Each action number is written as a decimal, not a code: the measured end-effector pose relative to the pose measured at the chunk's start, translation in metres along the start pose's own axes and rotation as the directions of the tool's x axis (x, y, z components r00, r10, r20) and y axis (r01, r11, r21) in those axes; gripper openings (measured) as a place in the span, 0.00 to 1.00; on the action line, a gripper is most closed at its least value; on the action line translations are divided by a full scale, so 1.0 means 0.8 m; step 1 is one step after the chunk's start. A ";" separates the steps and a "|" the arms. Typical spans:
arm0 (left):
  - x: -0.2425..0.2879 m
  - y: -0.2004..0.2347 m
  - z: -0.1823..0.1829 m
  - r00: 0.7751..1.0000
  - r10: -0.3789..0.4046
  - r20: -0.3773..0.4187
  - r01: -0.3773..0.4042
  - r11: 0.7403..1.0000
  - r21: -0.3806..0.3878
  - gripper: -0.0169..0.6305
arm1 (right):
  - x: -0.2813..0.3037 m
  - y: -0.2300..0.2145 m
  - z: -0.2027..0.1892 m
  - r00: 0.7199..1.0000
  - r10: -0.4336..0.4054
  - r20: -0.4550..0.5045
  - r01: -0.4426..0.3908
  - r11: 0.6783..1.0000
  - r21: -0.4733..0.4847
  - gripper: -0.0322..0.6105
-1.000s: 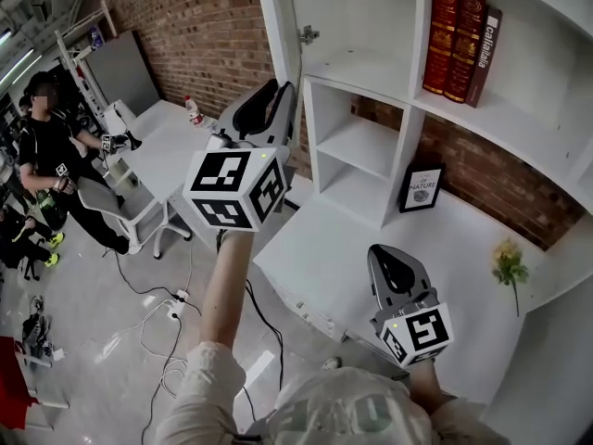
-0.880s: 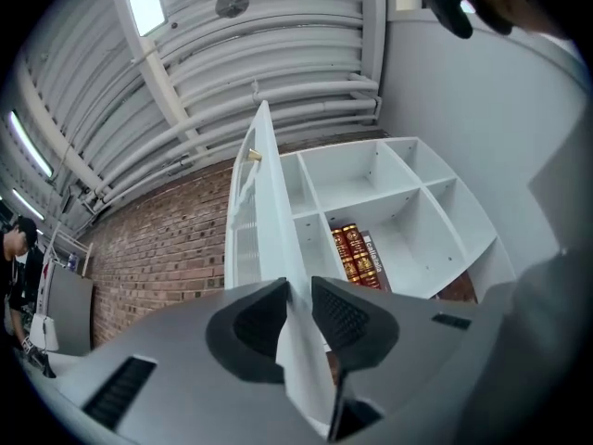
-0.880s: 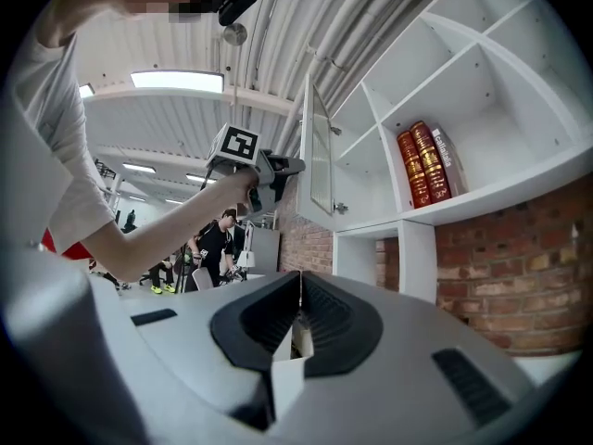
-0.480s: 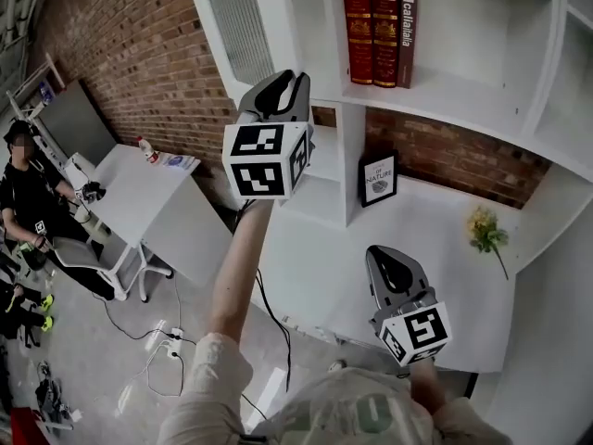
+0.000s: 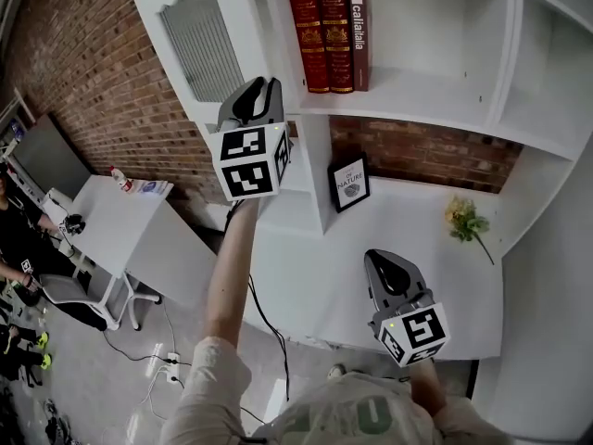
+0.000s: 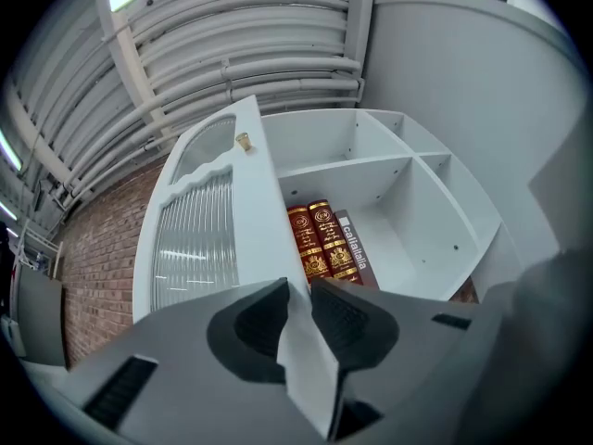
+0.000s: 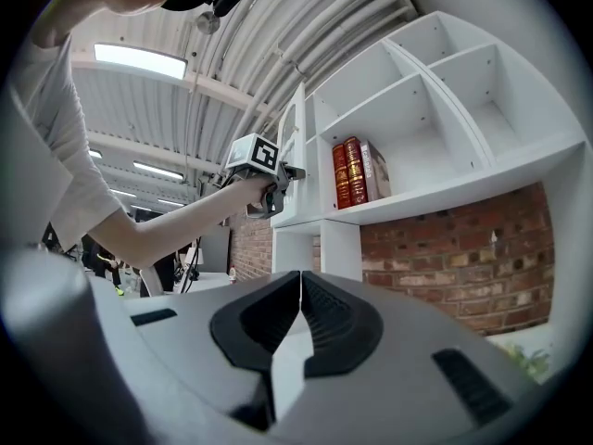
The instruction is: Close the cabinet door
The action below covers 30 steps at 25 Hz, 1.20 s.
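Observation:
The white cabinet door (image 5: 199,40), with a ribbed glass pane, stands partly open at the left of the shelf unit. My left gripper (image 5: 261,85) is raised on an outstretched arm and shut on the door's free edge. In the left gripper view that edge (image 6: 278,248) runs between the pads, with the small brass knob (image 6: 244,141) higher up. Behind the door, three books (image 5: 329,31) stand in the open compartment. My right gripper (image 5: 385,260) hangs low over the white desk (image 5: 408,221), shut with nothing in it; its tips (image 7: 299,278) meet.
A framed picture (image 5: 350,184) leans under the shelf and a yellow flower (image 5: 463,219) lies on the desk. At the left are a white side table (image 5: 120,230) with a bottle, a seated person (image 5: 18,248), and cables on the floor (image 5: 167,360).
My left gripper has swung right with the door's edge, toward the compartment with the books. The head view has turned right too. My right gripper stays low over the desk.

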<state>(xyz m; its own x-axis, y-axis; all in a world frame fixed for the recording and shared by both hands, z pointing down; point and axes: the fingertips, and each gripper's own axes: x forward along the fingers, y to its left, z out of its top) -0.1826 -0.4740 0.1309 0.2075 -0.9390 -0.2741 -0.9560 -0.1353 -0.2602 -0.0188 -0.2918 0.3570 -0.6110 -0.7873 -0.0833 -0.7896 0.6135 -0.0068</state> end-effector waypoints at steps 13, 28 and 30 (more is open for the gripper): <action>0.052 -0.008 -0.014 1.000 0.014 -0.026 -0.014 1.000 0.021 0.15 | -0.024 -0.036 -0.012 0.995 -0.093 -0.037 0.093 0.996 0.001 0.08; 0.073 -0.009 -0.018 0.999 0.001 -0.033 -0.001 1.000 0.008 0.14 | -0.015 -0.047 -0.013 0.994 -0.103 -0.027 0.103 0.995 0.011 0.08; 0.072 -0.009 -0.018 1.000 0.006 -0.031 -0.007 1.000 -0.012 0.14 | -0.013 -0.041 -0.010 0.996 -0.091 -0.018 0.091 0.996 0.008 0.08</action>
<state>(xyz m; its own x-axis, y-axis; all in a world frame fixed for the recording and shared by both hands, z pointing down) -0.1664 -0.5314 0.1304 0.1951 -0.9491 -0.2473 -0.9597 -0.1327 -0.2476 0.0127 -0.3040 0.3662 -0.5374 -0.8408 -0.0648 -0.8416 0.5396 -0.0225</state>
